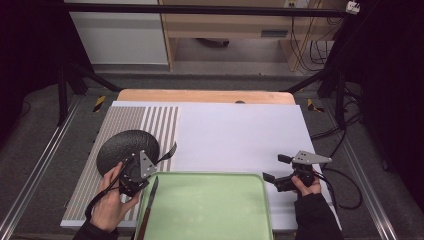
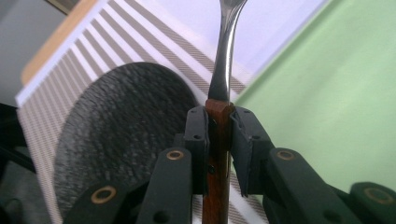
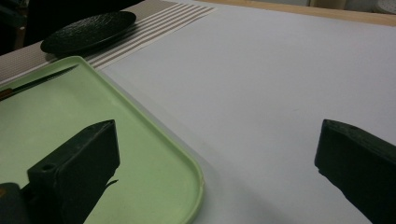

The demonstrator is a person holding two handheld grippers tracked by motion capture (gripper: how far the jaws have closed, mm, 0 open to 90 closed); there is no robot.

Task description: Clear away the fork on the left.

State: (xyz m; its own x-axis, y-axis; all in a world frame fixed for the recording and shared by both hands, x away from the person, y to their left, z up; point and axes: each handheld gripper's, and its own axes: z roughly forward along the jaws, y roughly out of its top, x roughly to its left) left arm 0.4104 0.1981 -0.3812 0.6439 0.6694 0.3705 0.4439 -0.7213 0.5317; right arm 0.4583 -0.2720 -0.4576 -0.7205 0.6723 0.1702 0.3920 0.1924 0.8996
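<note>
My left claw (image 2: 218,140) pinches a fork (image 2: 224,70) by its brown wooden handle, pads pressed on both sides, the steel neck and tines pointing away over the boundary between the striped placemat (image 1: 160,122) and the green tray (image 1: 210,210). The black textured plate (image 1: 125,147) lies on the placemat just beside the claw, and a knife (image 1: 150,200) rests along the tray's left edge. My right claw (image 1: 280,172) hovers spread and empty over the white worktop (image 1: 240,135), near the tray's right corner. I judge the step in hand to be laying the fork beside the plate: to do it well, I keep the handle level, lower until the tines touch the mat, align it parallel to the stripes, then release without dragging.
</note>
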